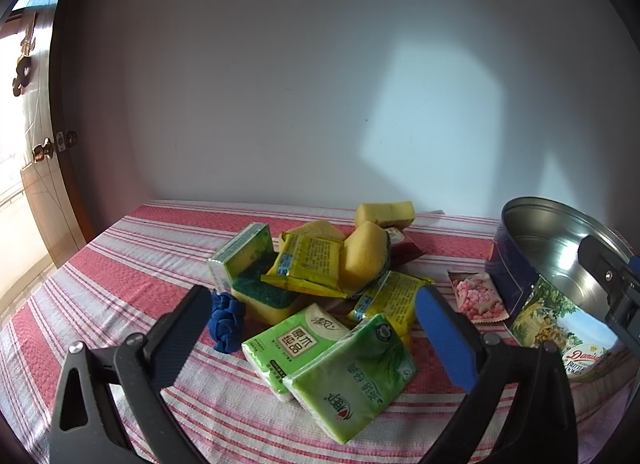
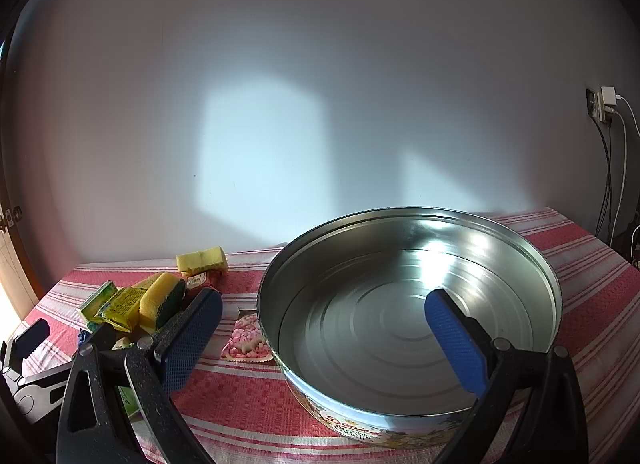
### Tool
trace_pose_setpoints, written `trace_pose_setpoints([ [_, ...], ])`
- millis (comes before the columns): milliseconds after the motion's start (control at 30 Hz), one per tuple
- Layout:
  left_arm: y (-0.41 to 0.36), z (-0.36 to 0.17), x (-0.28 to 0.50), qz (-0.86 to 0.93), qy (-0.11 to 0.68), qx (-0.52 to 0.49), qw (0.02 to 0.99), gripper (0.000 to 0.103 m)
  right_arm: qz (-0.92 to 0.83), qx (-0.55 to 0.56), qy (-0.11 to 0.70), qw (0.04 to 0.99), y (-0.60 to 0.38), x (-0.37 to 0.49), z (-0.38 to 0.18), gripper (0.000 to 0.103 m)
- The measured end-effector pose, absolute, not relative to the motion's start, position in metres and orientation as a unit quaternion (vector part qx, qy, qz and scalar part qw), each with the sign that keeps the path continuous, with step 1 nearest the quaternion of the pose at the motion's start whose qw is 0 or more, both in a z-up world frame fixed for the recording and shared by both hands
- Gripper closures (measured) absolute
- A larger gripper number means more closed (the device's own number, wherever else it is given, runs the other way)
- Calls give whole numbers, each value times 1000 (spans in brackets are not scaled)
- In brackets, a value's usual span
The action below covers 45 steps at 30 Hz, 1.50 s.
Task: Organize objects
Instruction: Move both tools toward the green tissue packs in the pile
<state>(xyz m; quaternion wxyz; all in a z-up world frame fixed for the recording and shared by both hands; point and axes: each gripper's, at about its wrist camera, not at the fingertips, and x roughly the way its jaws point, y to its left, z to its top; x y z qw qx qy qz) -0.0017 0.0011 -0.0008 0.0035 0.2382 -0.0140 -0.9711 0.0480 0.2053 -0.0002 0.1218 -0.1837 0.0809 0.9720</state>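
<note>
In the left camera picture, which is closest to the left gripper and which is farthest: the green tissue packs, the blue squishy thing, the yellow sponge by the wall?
1. Green tissue packs, right between the open fingers of the left gripper.
2. Blue squishy thing, beside the left finger; almost a tie with the packs.
3. Yellow sponge, at the back by the wall.

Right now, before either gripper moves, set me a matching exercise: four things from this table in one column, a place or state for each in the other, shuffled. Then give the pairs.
Things:
1. Cookie tin
2. Blue knotted object
3. Pink snack packet
4. Two green tissue packs

Places or states:
A. Flat on the cloth right beside the tin's wall
B. Lidless, nothing inside
C. Nearest the camera, between the left gripper's open fingers
D. Left edge of the pile, next to a green-backed sponge

Pairs: 1-B, 2-D, 3-A, 4-C
</note>
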Motion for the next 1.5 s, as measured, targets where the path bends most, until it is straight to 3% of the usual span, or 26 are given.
trace_pose_setpoints([
  [567,-41,-2,4,-966,-18,256,17,1,976,-184,74,92,194,46,-1,1],
  [1000,-101,-6,13,-960,-22,277,38,1,959,-260,64,-92,136,21,-17,1],
  [1400,-124,-12,17,-951,-31,306,36,1,910,-367,-74,-179,50,-18,-46,1],
  [1467,-122,-12,16,-950,-32,308,33,1,904,-385,-81,-171,47,-24,-50,4],
  [1500,-121,-12,15,-950,-34,309,32,1,900,-393,-78,-174,48,-27,-52,18],
])
